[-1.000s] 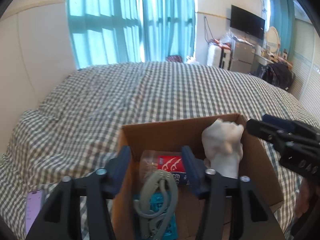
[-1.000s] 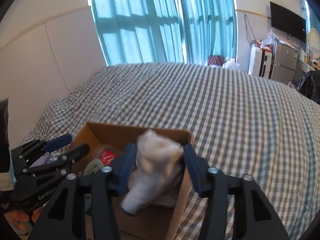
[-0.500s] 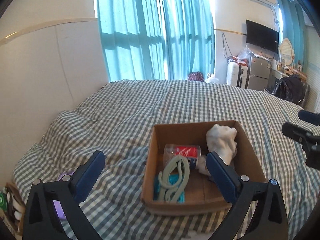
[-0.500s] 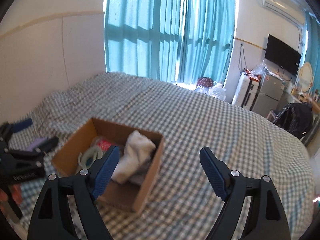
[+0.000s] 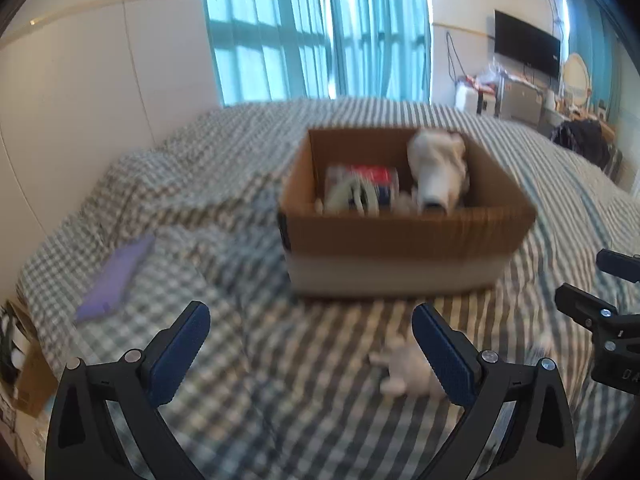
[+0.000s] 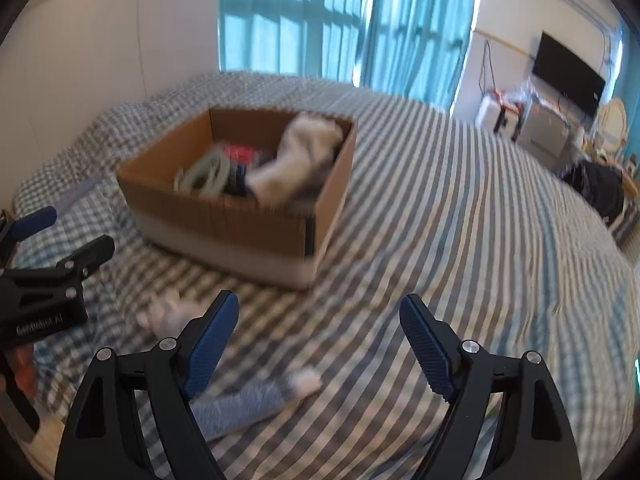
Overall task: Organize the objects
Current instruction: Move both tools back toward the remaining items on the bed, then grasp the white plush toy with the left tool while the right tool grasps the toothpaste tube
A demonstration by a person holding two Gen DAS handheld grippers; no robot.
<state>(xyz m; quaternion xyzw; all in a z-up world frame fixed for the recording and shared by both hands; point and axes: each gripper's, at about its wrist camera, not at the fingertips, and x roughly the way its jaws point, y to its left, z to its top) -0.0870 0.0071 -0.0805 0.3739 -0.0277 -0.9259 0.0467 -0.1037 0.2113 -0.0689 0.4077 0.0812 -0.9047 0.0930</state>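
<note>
The cardboard box [image 5: 404,236] sits on the checked bedspread [image 5: 224,168], toward the middle of the bed, with its top open. Inside it, a white bundled cloth [image 5: 438,168] leans against the right-hand wall, as the left wrist view has it, and a red-labelled bottle [image 5: 370,180] lies beside it with a pale green looped item [image 5: 354,196] resting across its front. The same contents show in the right wrist view: the box [image 6: 224,216], the white cloth [image 6: 296,160], the red label [image 6: 240,152] and the green loop [image 6: 208,172]. Motion blur softens all of these, so finer detail cannot be read.

In front of the box, on the bedspread, lies a small white soft item [image 5: 404,372], just beside the right finger of the left gripper. In the right wrist view it [image 6: 172,312] lies between the box and the grippers, and a blue-grey sock with a white toe [image 6: 248,404] lies nearer the camera, partly behind the right gripper's left finger.

The left gripper [image 5: 310,348] is spread wide and holds nothing, hanging over the bedspread short of the box. The right gripper [image 6: 318,340] is likewise spread wide and empty, and is apart from the box.

A purple flat object [image 5: 116,276] lies on the bedspread to the left of the box. Teal curtains [image 5: 312,28] cover the window behind the bed, and a wall-mounted television [image 5: 526,50] hangs to the right.
</note>
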